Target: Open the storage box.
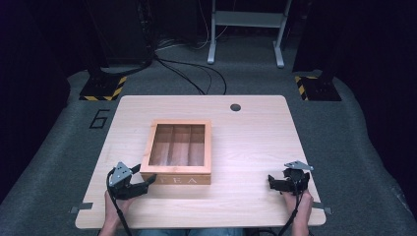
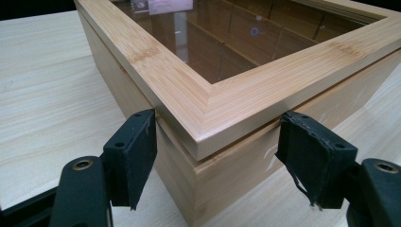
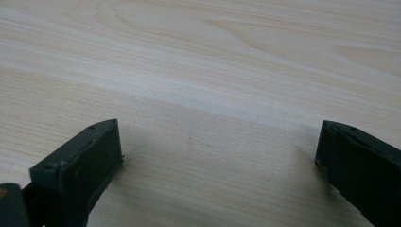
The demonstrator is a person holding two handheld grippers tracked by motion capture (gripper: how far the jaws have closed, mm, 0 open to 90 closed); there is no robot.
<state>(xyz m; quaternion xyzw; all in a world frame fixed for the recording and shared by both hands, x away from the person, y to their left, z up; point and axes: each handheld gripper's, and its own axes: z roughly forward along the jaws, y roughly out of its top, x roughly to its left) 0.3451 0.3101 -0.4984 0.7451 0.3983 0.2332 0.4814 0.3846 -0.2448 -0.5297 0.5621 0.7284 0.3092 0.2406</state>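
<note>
A wooden box [image 1: 178,173] with a glass-paned lid and "TEA" on its front stands in the middle of the table. My left gripper [image 1: 143,173] is at its front left corner. In the left gripper view that corner of the box [image 2: 222,90] sits between the jaws of my left gripper [image 2: 215,142]. One pad [image 2: 137,151] lies by the side wall and the other by the front wall, and I see no firm squeeze. My right gripper [image 1: 271,182] rests low over bare wood at the front right, and its jaws [image 3: 217,142] stand wide apart with nothing between them.
The light wooden table [image 1: 246,147] has a round cable hole [image 1: 235,107] near its far edge. Through the lid the box shows three long compartments. Beyond the table are cables and a white metal stand [image 1: 246,29] on the grey floor.
</note>
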